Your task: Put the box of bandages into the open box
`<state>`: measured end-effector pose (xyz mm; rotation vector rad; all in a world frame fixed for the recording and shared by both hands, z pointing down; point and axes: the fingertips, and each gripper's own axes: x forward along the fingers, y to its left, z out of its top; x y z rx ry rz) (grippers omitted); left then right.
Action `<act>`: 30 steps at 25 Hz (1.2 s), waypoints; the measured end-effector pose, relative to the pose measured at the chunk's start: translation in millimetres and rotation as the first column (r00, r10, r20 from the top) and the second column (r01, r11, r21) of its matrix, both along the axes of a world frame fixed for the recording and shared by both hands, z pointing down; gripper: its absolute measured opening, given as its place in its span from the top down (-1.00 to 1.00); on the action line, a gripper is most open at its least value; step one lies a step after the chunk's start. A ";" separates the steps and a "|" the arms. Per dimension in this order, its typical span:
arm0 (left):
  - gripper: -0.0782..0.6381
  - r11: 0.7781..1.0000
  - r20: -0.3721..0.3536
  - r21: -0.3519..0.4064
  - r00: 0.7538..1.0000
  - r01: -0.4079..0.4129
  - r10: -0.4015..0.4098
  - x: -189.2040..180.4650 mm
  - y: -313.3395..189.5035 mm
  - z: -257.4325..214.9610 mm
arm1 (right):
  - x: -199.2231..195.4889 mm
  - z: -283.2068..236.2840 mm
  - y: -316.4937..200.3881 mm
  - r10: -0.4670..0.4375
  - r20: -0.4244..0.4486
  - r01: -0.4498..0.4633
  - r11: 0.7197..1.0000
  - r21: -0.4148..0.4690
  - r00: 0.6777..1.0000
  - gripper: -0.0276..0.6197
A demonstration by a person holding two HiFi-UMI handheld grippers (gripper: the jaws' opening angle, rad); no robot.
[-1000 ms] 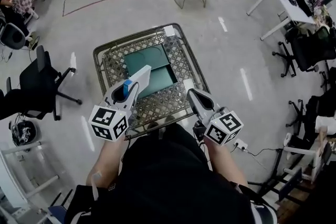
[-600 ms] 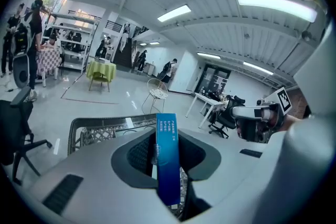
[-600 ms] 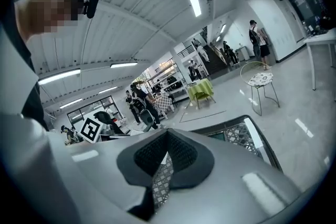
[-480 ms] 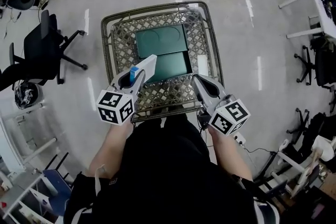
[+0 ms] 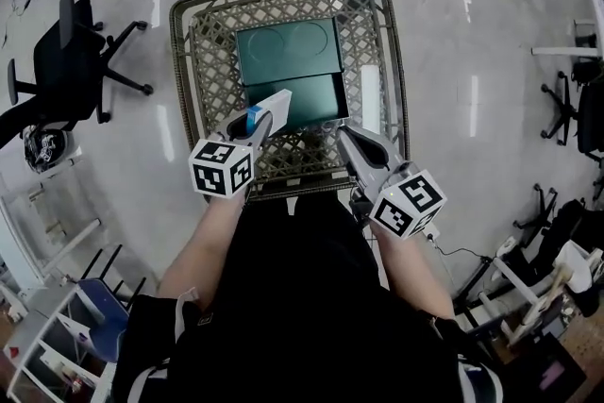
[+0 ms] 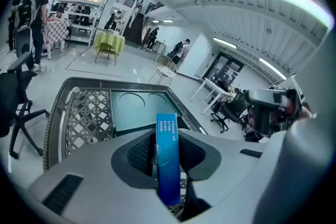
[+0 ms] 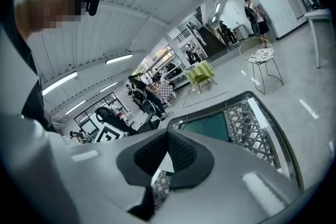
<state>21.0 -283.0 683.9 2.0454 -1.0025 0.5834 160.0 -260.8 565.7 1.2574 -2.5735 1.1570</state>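
Observation:
The bandage box [image 5: 271, 108], white with a blue end, is clamped edge-on in my left gripper [image 5: 259, 121]; in the left gripper view the bandage box [image 6: 167, 157] stands upright between the jaws. It hangs over the near left edge of the dark green open box [image 5: 304, 102], whose lid [image 5: 288, 46] lies flat behind it on the lattice table [image 5: 185, 41]. The green box [image 6: 137, 108] lies ahead of the left jaws. My right gripper [image 5: 345, 136] is shut and holds nothing, at the table's near right side; the green box [image 7: 208, 126] is ahead of it.
A white strip [image 5: 370, 102] lies on the lattice right of the green box. A black office chair [image 5: 77, 52] stands on the floor to the left, white tables [image 5: 576, 14] to the right and shelving [image 5: 47, 335] at the lower left.
The head view has swung so the table sits higher and squarer in the picture. Both grippers stay at its near edge, the left one still holding the bandage box, now closer to the green box.

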 end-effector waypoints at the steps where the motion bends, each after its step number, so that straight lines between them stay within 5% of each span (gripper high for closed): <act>1: 0.54 1.000 0.021 -0.005 1.000 -0.004 0.004 1.2 -0.2 7.8 | 1.1 2.4 0.4 -0.004 -0.001 0.004 1.000 -0.005 1.000 0.89; 4: 0.53 1.000 0.073 -0.018 0.997 -0.003 0.005 2.7 -1.1 26.9 | 5.7 8.0 1.3 -0.005 0.002 0.005 1.000 -0.021 1.000 0.89; 9: 0.54 0.996 0.029 -0.085 1.000 0.015 -0.012 10.9 -1.8 43.6 | 8.0 12.5 -1.5 -0.007 0.012 0.007 0.999 -0.037 1.000 0.89; 13: 0.53 0.992 0.069 -0.120 0.997 -0.029 0.038 18.1 2.7 58.6 | 4.3 10.9 -6.1 -0.019 0.019 0.020 0.999 -0.033 1.000 0.89; 19: 0.50 0.998 0.150 -0.066 0.988 -0.018 0.028 4.0 -3.0 58.5 | -1.5 11.0 -6.9 -0.043 0.021 0.044 0.998 -0.035 0.999 0.89; 21: 0.35 0.999 0.189 -0.047 0.982 -0.012 0.021 -4.7 -3.8 57.8 | -3.9 12.2 -4.9 -0.050 0.020 0.051 0.998 -0.040 0.999 0.88; 30: 0.25 0.994 0.286 -0.086 0.958 0.060 -0.033 -42.2 13.3 68.9 | -17.0 10.0 2.6 -0.073 0.026 0.074 0.996 -0.040 0.997 0.89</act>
